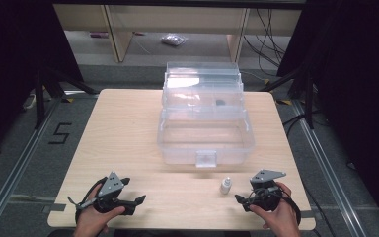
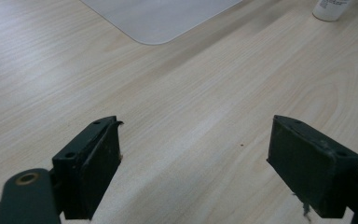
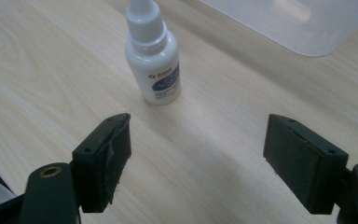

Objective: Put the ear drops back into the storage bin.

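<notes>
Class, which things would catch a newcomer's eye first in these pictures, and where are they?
A large clear plastic storage box stands open at the table's far middle. A small white dropper bottle stands upright just ahead of the open right gripper. The left gripper rests open at the near left edge.

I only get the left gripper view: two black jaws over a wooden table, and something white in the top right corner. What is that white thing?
Observer: A small white dropper bottle, upright, with its cap on.
Operator: Is anything holding it?
Observer: No. The right gripper is open, and the bottle stands just ahead of its jaws, untouched.
Operator: And the pale sheet at the top of my picture?
Observer: That is the corner of a clear plastic box, which stands open beyond the bottle.
</notes>
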Demonstrator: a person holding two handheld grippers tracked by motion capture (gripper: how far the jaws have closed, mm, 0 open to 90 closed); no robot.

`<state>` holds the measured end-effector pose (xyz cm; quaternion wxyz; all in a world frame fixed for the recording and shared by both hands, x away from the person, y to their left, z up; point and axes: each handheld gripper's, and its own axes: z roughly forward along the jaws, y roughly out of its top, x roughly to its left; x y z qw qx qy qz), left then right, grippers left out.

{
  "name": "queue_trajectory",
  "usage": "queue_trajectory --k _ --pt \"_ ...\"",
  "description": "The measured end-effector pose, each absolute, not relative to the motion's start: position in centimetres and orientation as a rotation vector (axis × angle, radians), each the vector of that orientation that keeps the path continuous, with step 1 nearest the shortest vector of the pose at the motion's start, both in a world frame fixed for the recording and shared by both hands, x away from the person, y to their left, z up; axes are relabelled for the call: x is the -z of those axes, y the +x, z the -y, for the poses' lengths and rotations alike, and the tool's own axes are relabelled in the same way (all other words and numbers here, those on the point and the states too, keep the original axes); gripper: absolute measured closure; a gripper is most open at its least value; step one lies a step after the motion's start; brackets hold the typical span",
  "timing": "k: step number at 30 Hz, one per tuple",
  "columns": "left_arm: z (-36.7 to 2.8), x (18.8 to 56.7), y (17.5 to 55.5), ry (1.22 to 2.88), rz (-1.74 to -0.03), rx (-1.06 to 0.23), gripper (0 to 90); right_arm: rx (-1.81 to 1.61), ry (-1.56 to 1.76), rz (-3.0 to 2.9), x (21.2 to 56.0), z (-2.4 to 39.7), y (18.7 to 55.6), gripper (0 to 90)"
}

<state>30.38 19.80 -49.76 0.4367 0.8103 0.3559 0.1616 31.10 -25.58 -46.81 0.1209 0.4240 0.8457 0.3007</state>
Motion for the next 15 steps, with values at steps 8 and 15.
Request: queue_trajectory --k 8,15 --pt "-19.80 49.76 30.38 2.014 -0.885 -0.402 16.3 -0.854 1.189 -2.499 46.72 25.25 30.99 24.5" --pt "-19.80 49.80 30.43 2.017 -0.880 -0.398 16.3 -0.819 1.185 -2.542 46.28 24.85 30.85 25.0"
